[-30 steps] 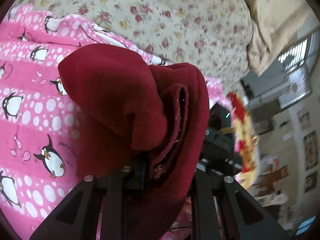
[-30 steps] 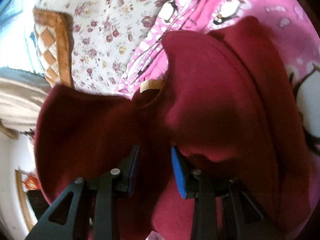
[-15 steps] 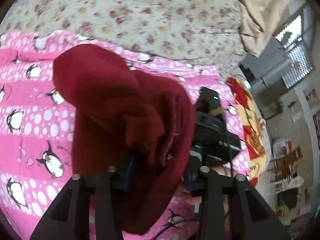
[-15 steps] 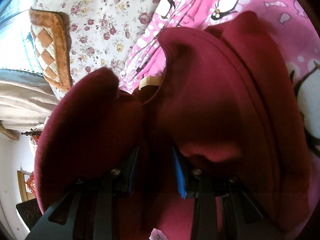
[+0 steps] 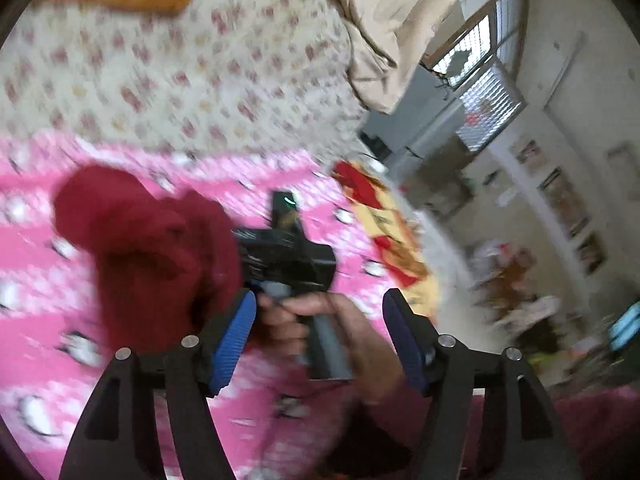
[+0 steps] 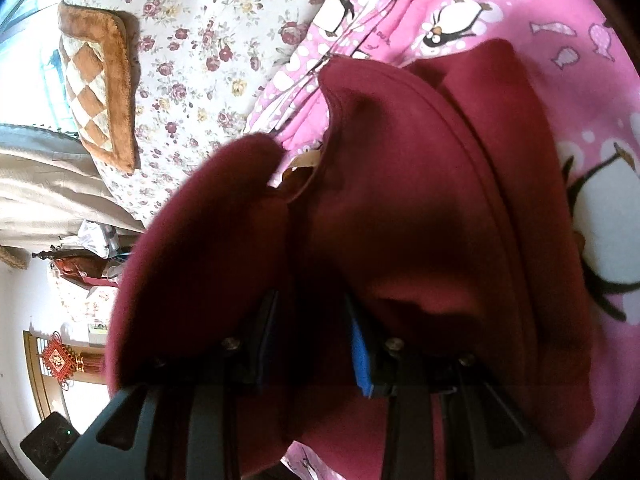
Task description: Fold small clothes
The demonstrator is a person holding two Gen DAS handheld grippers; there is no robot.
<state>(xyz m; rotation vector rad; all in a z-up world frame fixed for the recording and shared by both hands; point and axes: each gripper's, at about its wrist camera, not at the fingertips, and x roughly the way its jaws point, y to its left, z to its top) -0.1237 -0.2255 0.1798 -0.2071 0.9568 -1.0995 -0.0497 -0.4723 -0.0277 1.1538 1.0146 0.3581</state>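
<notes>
Pink penguin blanket [image 5: 36, 248] covers the bed under your tongs, with a flowery sheet [image 5: 180, 64] behind it. Your left gripper [image 5: 316, 332] is opening, and no cloth is between its blue pads. Your right gripper [image 6: 312, 344] pinches the dark red garment [image 6: 420, 216], which bunches on the blanket.

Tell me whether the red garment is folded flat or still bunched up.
Bunched, not flat. The red garment humps in rounded folds on the pink penguin blanket, and the right gripper is shut on a thick fold of it.
</notes>
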